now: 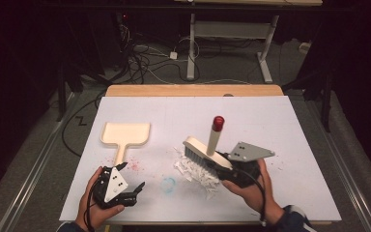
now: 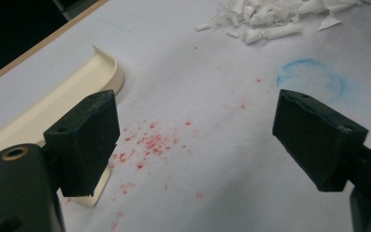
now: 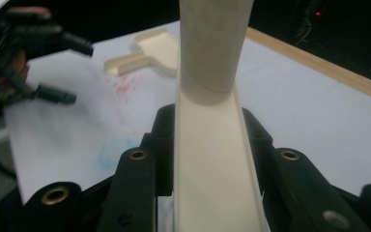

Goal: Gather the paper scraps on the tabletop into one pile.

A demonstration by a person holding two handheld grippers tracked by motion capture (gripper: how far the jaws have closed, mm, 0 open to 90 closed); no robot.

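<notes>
Between the right gripper's (image 1: 229, 166) fingers (image 3: 140, 164) the cream brush (image 1: 207, 153) is clamped by its back, so the bristles can be dragged through the white paper scraps (image 1: 195, 171) just beneath them, mid-table (image 1: 290, 130). The brush handle is tipped up and away, wrist rolled inward. The left gripper's (image 1: 128, 181) fingers (image 2: 84, 140) are held apart, empty, just beside the dustpan (image 1: 124, 135) handle, probably readied to grab it. The left hand (image 1: 94, 203) is rested low near the table edge.
</notes>
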